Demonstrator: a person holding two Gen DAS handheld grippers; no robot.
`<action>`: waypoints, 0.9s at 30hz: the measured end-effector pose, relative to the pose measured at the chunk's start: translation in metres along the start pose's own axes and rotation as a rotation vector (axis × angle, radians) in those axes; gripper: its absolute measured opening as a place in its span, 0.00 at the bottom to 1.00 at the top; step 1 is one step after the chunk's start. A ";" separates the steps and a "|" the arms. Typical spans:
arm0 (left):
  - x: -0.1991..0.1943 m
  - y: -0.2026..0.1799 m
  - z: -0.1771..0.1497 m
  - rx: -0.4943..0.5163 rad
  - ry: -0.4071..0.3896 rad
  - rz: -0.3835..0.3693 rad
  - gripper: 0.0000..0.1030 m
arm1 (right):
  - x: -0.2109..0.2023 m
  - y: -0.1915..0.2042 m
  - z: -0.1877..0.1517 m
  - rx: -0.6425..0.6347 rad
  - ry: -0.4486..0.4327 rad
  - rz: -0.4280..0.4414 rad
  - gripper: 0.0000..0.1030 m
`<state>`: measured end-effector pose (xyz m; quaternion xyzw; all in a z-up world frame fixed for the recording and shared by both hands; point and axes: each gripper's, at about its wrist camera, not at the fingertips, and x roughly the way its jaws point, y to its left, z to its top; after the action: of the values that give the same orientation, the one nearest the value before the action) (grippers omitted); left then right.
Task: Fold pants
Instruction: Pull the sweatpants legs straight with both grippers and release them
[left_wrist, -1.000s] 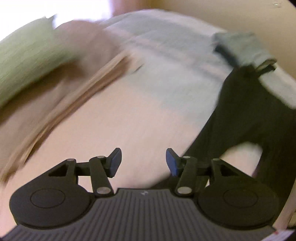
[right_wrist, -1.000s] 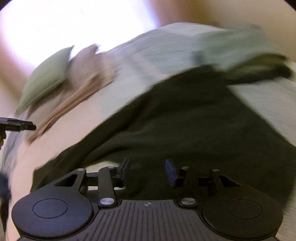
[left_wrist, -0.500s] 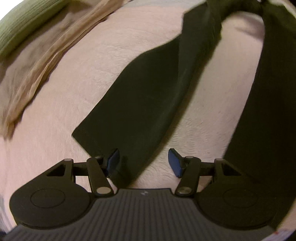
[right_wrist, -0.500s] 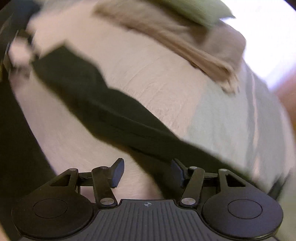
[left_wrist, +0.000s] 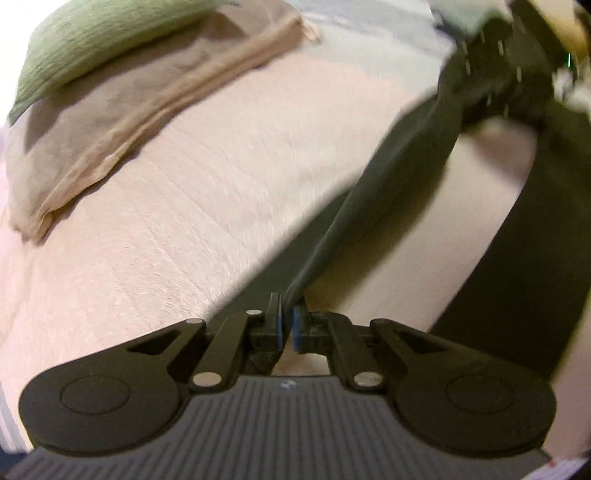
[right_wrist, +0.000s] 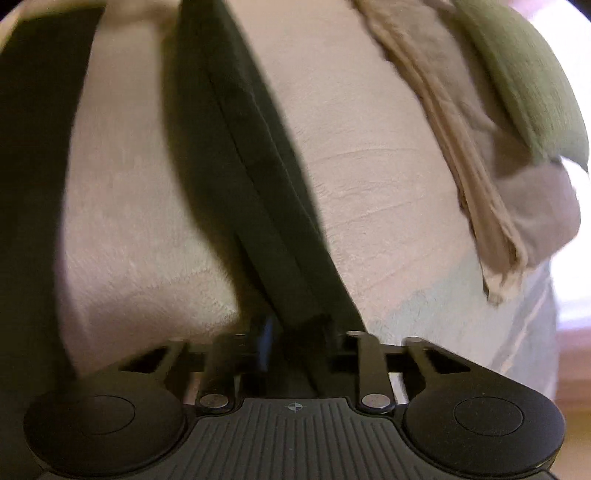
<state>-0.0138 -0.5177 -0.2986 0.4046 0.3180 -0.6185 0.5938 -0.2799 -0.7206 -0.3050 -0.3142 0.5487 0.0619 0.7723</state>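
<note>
While right gripper (right_wrist: 291, 332) fingers closing around it, one pants (left_wrist: 388, 177) leg in left gripper (left_wrist: 285, 325) fingers' clamp.

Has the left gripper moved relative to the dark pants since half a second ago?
Yes. The left gripper now sits at the hem of the pants, jaws shut on it; earlier the hem lay between open jaws.

The pants (left_wrist: 399, 177) I hold are very dark, near black with a green cast, and plain. My fingers (left_wrist: 275, 325) are black with blue pads. The bed's blanket (left_wrist: 192, 192) is pale pink, turning light blue-grey at one end. A beige-tan cloth (right_wrist: 465, 147) lies folded by a ribbed olive-green pillow (right_wrist: 524, 74).
</note>
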 end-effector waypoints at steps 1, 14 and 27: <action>-0.014 0.008 0.012 -0.036 0.003 -0.019 0.04 | -0.015 -0.012 0.004 0.050 -0.028 -0.007 0.20; 0.054 0.128 0.056 -0.361 0.109 0.200 0.15 | -0.027 -0.078 -0.014 0.466 -0.064 -0.058 0.47; 0.126 0.109 -0.017 -0.467 0.107 -0.017 0.40 | -0.003 0.007 -0.003 0.593 0.031 -0.008 0.48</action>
<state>0.1007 -0.5729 -0.4073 0.2856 0.4869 -0.5110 0.6483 -0.2866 -0.7161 -0.3061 -0.0779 0.5532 -0.1087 0.8222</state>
